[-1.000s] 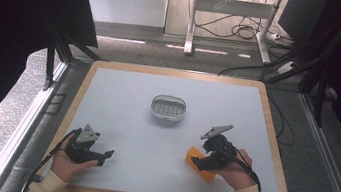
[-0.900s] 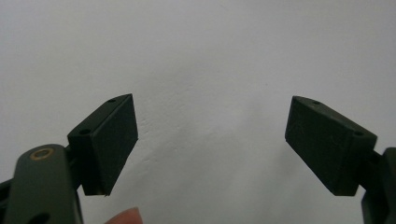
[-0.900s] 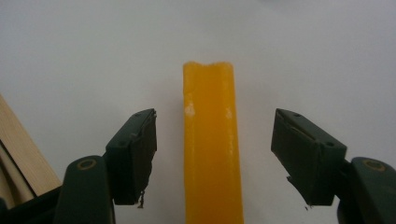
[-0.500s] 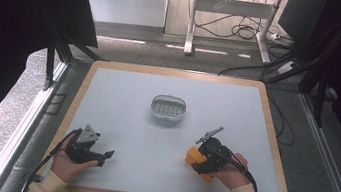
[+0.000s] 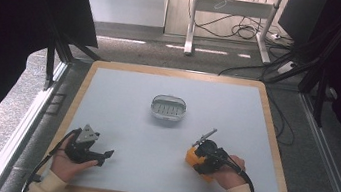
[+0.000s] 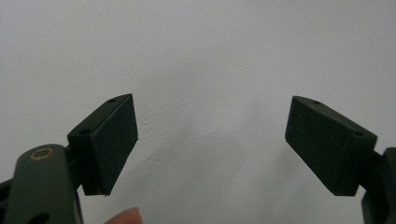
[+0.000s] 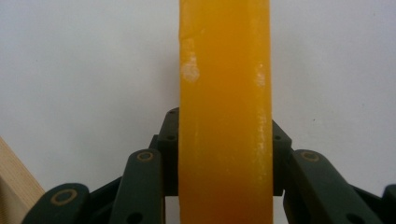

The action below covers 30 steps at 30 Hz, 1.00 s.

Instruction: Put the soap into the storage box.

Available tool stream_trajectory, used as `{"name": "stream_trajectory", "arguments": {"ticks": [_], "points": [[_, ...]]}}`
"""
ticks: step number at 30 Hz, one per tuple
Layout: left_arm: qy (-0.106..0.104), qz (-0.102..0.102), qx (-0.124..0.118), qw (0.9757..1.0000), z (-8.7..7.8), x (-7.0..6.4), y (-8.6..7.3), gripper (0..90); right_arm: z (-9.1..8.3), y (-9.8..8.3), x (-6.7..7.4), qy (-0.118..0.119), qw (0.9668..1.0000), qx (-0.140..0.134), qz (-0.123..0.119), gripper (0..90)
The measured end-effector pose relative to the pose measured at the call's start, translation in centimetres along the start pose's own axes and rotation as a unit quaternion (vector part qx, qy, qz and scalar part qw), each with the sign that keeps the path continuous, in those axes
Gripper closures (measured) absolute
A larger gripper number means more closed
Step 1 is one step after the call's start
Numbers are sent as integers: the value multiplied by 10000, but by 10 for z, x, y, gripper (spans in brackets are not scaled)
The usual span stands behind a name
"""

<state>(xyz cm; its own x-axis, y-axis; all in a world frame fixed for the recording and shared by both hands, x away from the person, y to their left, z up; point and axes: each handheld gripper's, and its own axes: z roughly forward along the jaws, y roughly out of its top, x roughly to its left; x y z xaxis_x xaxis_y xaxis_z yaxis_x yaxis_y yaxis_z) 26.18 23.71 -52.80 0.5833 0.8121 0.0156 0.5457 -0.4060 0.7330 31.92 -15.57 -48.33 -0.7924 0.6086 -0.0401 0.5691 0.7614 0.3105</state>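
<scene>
Bench (image 5: pixel 122 104) holds a grey oval dish (image 5: pixel 169 108); nearer you, your right hand-held gripper (image 5: pixel 199 156) clamps an orange block (image 7: pixel 224 112), your left hand-held gripper (image 5: pixel 108 157) gapes apart.

A pale grey table (image 5: pixel 124 120) with a wooden rim carries a small oval metal basket (image 5: pixel 169 108) near its middle

I count two claws, one in each of my hands: my left claw (image 5: pixel 105 156) and my right claw (image 5: pixel 195 161). Two hands, then: my left hand (image 5: pixel 68 162) and my right hand (image 5: pixel 229 171). There is one orange block (image 5: pixel 193 158), one small oval metal dish (image 5: pixel 169 108), and one counter (image 5: pixel 170 83) with one wooden frame around it.
</scene>
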Motion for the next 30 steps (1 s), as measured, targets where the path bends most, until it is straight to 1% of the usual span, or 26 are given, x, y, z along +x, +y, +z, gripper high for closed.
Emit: {"name": "stream_trajectory", "arguments": {"ticks": [5,8,11,14,17,24,30], "points": [[-6,12,-9,10000,0,-1,0,169,-1,1,3,-19,9999,31,-97,615],[7,15,-9,10000,-1,-1,0,170,-5,2,6,-169,9997,-4,-187,615],[4,12,-17,10000,-1,-1,0,169,-11,3,7,-224,9995,-140,-197,615],[5,19,-12,10000,-1,-1,0,170,-15,3,6,-256,9993,-199,-208,615],[1,14,-4,10000,-1,-1,0,170,-20,2,4,-223,9991,-294,-199,616],[-9,28,18,10000,0,-1,0,170,-29,1,1,-239,9984,-452,-242,616],[-15,37,26,10000,0,-1,0,170,-33,1,1,-255,9978,-554,-270,616]]}}
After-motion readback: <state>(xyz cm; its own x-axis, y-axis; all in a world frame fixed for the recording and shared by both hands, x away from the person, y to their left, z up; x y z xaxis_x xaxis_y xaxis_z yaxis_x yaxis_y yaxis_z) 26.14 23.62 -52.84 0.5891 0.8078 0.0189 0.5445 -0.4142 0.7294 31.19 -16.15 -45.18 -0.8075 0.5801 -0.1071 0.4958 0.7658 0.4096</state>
